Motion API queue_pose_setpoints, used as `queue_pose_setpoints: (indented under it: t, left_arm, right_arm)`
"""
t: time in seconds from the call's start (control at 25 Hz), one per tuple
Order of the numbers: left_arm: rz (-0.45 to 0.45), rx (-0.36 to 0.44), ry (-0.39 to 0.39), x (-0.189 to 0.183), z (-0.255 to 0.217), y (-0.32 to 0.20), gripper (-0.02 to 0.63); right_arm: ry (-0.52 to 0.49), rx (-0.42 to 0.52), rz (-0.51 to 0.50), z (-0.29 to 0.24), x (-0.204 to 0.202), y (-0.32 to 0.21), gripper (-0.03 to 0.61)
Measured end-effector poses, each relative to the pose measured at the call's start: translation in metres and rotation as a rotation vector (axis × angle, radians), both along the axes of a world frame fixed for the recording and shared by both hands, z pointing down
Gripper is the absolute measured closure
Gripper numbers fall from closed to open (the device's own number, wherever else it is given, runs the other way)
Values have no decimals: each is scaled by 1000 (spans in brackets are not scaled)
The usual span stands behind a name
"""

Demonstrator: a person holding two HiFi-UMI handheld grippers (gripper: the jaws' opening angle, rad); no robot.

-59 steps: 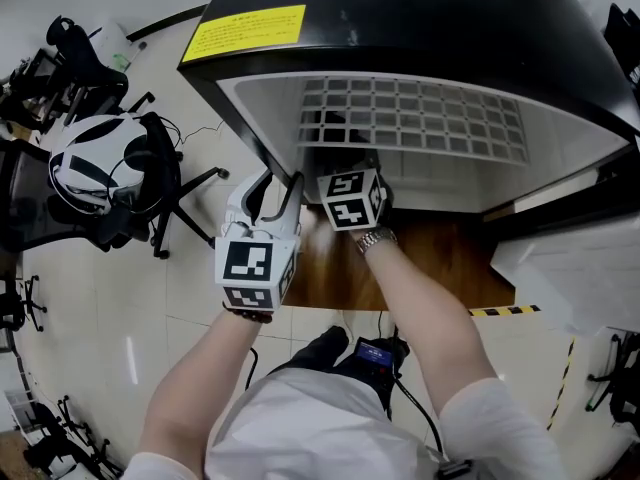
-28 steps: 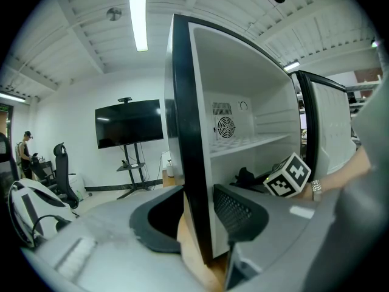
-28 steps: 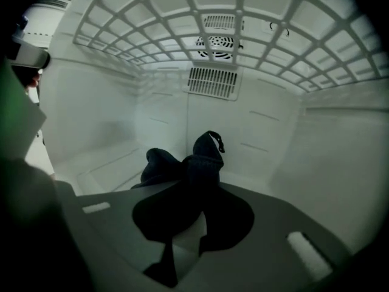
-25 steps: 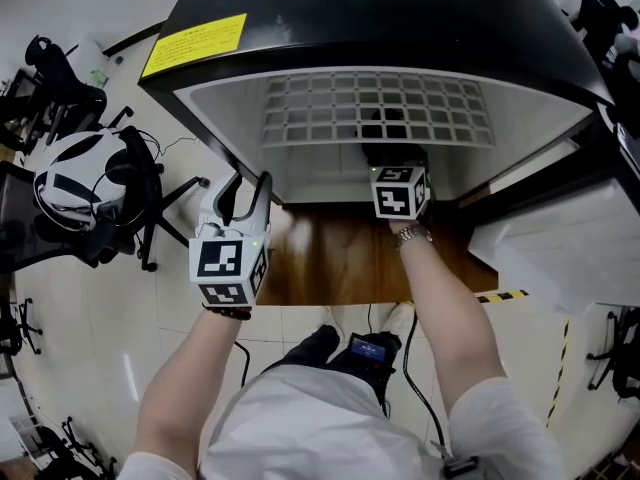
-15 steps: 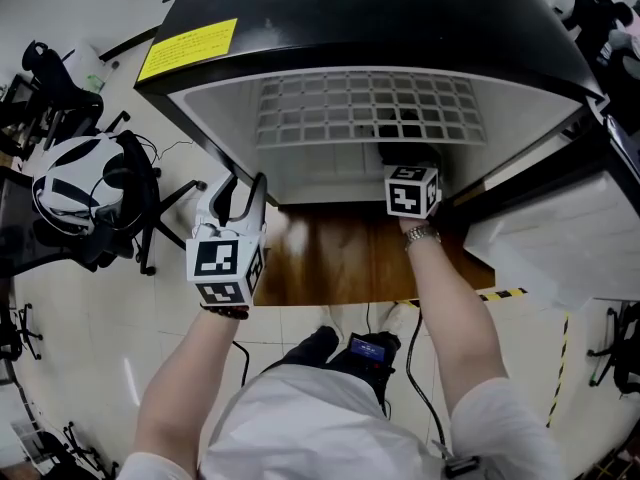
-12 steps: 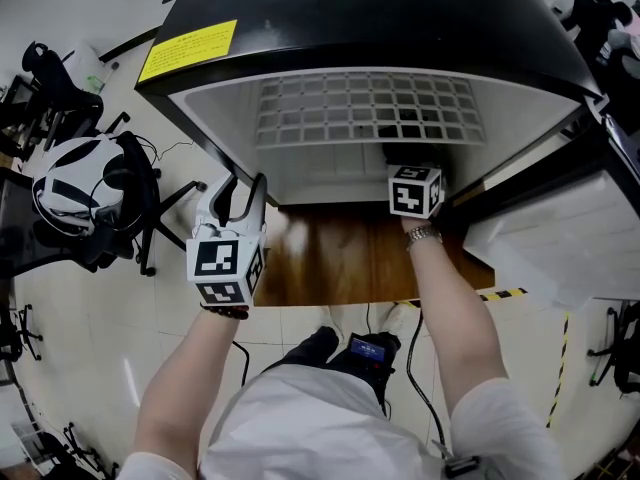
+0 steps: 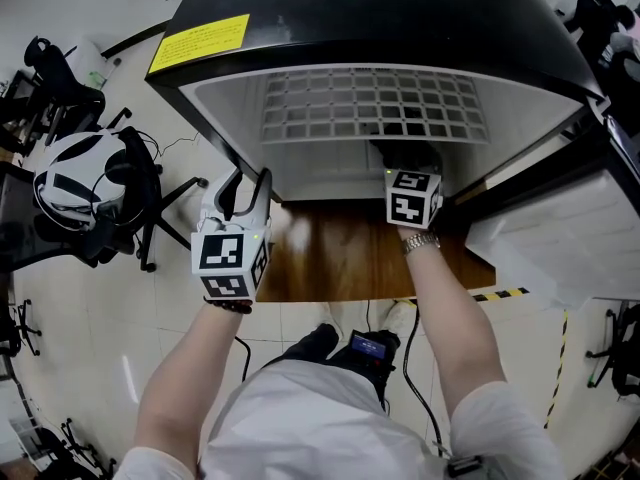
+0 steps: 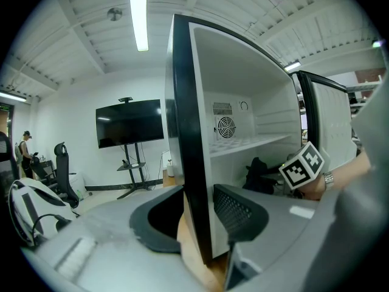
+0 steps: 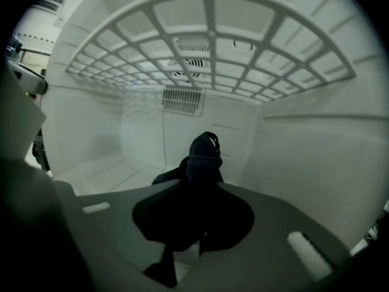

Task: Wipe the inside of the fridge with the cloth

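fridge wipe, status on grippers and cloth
Left gripper clamped on fridge side wall. Right gripper shut on dark cloth, inside the compartment. Wire shelf close overhead, no other obstacle seen.

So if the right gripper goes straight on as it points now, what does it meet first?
Probably the fridge's white back wall, low down. The right gripper, shut on the dark cloth, points there; depth is unclear, but nothing else stands between.
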State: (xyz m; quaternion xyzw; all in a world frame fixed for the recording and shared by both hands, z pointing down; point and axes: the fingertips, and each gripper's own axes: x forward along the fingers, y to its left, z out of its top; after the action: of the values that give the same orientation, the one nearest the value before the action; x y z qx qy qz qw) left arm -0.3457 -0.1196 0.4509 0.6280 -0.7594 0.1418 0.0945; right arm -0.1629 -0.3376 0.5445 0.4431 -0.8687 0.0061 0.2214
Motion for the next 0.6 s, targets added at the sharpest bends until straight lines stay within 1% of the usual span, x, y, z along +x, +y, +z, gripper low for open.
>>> queue_pose_setpoints:
  t: [0.24,0.6]
  left_arm:
    - [2,6,2,1,0,-1,466]
    - [6,5,3,1,1,0,466]
  right_arm:
    - [-71,10,-110,-19,-40,46,522]
    - [-131,3,-291,-36,-103,124,522]
